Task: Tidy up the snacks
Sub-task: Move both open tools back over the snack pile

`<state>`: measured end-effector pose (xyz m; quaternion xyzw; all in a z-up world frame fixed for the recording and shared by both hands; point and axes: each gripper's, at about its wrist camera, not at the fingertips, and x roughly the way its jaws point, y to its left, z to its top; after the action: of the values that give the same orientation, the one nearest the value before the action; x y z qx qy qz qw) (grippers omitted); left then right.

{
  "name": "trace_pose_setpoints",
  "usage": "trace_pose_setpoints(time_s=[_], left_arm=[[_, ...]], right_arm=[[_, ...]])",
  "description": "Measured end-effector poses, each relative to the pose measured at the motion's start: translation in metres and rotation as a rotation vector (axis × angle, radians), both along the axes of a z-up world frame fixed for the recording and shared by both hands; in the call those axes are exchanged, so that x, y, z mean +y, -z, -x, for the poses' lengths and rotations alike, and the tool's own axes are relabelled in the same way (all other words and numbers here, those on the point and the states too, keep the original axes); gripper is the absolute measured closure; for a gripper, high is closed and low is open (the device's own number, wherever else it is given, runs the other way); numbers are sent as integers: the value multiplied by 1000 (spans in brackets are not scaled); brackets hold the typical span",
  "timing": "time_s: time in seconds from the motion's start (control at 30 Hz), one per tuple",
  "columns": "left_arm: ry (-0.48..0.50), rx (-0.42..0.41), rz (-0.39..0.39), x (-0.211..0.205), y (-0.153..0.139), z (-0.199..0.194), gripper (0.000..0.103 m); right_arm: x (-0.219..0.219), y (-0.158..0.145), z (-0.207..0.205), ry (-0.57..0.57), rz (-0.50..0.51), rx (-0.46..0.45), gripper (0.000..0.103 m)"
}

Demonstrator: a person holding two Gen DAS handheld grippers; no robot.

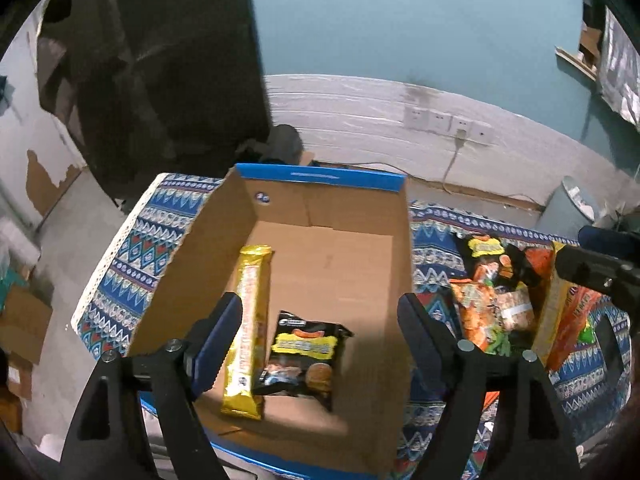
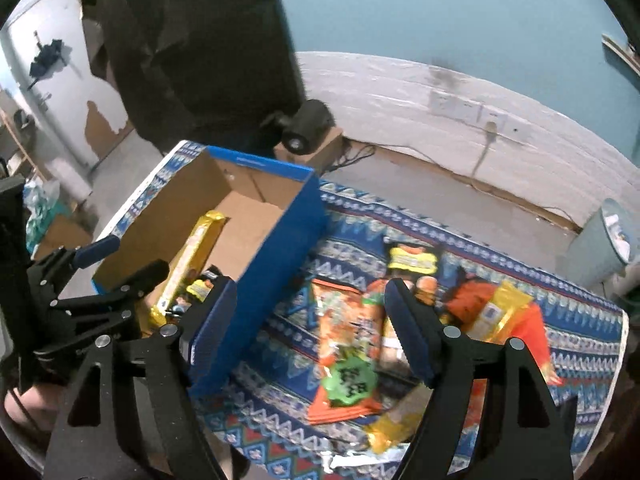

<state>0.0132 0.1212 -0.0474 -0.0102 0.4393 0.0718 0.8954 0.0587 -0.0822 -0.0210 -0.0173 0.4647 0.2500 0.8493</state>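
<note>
A table draped in a blue patterned cloth is seen in both wrist views. On it, a cardboard box with blue outer walls stands open at the top; in the right wrist view the same box is placed at about 10 o'clock from the pile of loose snacks.

The left gripper is held above the box opening, its fingers spread wide apart; nothing is gripped and nothing is touched. The right gripper is likewise spread wide with nothing clamped, and is held over the cloth above the pile, just beside the box's blue wall. Whether its left finger touches that wall cannot be told.

Contents of the box, as recorded from the left wrist view: a long yellow wafer pack is laid flat on the floor along the wall at 9 o'clock, and a small black snack bag is laid just beside it, toward 3 o'clock.

Outside the box, at 3 o'clock from it, loose snacks are heaped on the cloth: an orange bag with a green label, a black bag with a yellow label, a yellow pack lying over an orange bag, and another yellow pack at 6 o'clock of the heap.

A grey bin is seen on the floor at 2 o'clock.
</note>
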Motion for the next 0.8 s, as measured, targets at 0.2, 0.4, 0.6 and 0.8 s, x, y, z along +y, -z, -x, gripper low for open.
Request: trace_pose_setpoints(time_s=[0.2,0.4,0.6,0.8], left_arm=[[39,6,23,-23,-4,-3,16],[81,23,54,-50,-3,-8,15],[125,82,100,-76,8,-14,15],[153,126,113,-96,18,-17,15]], right_arm=[[-33,-2,4,48,1,-4,24],[-64,-2,12,94,-2,-9,24],[-96,2,19,141,-5,-4,24],[-128,12,24,187,0,13,24]])
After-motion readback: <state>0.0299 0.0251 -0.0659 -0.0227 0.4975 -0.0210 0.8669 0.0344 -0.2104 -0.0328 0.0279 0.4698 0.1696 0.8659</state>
